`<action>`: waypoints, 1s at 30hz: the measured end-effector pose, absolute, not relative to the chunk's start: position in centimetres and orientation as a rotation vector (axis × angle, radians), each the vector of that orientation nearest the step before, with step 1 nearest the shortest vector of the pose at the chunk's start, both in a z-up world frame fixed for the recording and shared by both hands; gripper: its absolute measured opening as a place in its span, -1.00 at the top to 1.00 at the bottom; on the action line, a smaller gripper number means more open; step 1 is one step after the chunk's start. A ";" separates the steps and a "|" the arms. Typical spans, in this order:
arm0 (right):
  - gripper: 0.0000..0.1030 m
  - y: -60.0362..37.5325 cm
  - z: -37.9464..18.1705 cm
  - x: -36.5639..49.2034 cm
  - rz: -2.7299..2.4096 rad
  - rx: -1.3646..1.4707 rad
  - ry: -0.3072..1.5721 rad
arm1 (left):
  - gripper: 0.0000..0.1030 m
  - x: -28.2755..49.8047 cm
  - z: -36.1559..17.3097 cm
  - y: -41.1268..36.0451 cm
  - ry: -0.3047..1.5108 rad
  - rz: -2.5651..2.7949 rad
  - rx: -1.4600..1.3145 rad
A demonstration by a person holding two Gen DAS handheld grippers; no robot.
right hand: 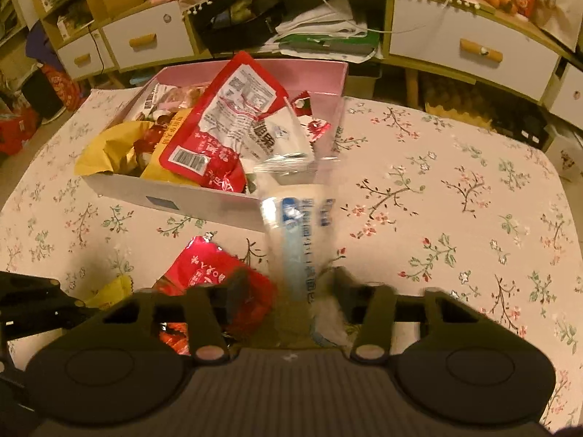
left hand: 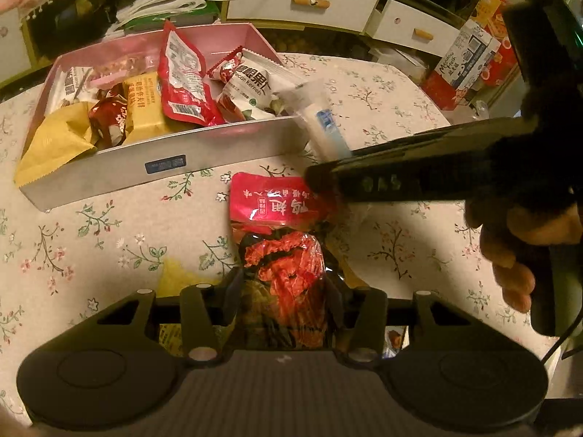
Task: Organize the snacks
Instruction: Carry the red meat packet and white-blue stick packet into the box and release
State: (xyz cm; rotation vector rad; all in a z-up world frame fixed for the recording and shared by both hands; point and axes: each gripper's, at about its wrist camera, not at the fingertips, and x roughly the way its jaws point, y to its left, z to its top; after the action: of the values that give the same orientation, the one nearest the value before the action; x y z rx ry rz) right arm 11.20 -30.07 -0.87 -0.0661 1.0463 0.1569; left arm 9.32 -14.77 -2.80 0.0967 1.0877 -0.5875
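A red packet of spicy strips point(left hand: 280, 240) lies on the floral tablecloth, and my left gripper point(left hand: 286, 291) is shut on its lower end. The same red packet point(right hand: 207, 273) shows at lower left in the right wrist view. My right gripper point(right hand: 289, 287) is shut on a blurred white and blue packet point(right hand: 295, 240), which stands up between its fingers. From the left wrist view the right gripper point(left hand: 320, 178) comes in from the right, with the white and blue packet point(left hand: 324, 123) rising beside the box corner. The pink-lined box point(left hand: 164, 167) point(right hand: 189, 200) is heaped with several snack packets.
A yellow packet point(left hand: 175, 276) point(right hand: 113, 287) lies partly under the left gripper. White drawer units point(right hand: 462, 54) stand behind the table. Cartons point(left hand: 470, 62) are stacked past the table's far right corner. Bare floral cloth point(right hand: 455, 200) stretches right of the box.
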 end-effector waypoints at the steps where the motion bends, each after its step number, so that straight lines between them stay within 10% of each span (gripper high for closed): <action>1: 0.53 -30.4 -0.6 11.2 0.161 -0.051 1.047 | -0.04 9.2 -2.7 -14.7 1.087 -0.590 0.093; 30: 0.68 -31.4 2.5 10.4 0.170 0.059 1.008 | -0.03 9.7 1.2 -11.6 1.001 -0.567 0.005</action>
State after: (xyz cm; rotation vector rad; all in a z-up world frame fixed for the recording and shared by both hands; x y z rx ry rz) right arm 10.35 -31.44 2.50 0.0589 1.0076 0.1703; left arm 9.67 -11.64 1.21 0.0047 1.0006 -0.5669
